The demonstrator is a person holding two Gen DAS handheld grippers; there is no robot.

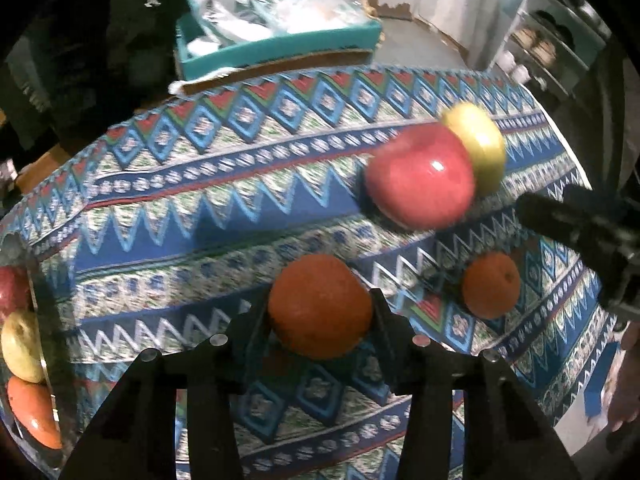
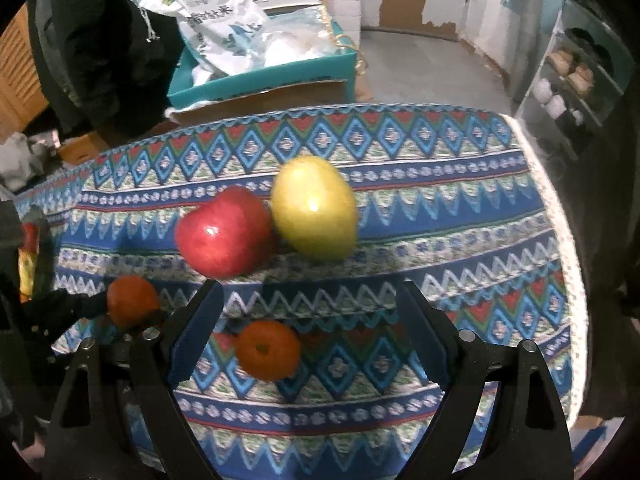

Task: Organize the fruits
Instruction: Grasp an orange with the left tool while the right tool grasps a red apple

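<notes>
Item 1: my left gripper [image 1: 320, 308], fingers closed on the large orange [image 1: 320, 306], which sits at or just above the patterned tablecloth [image 1: 180, 216].

Item 2: my right gripper [image 2: 310, 332], spread wide and holding nothing, straddling the small orange [image 2: 267, 350], near side; I judge it is lined up for the next pick.

Item 3: red apple [image 2: 224, 232] and yellow apple [image 2: 314, 208], touching, farther back.

Item 4: tray [image 1: 40, 344] at far left, already holding sorted fruit, so probably the destination.

Both wrist cams look down, close, prob. angled; share red apple [image 1: 420, 176] [image 2: 224, 232].
</notes>
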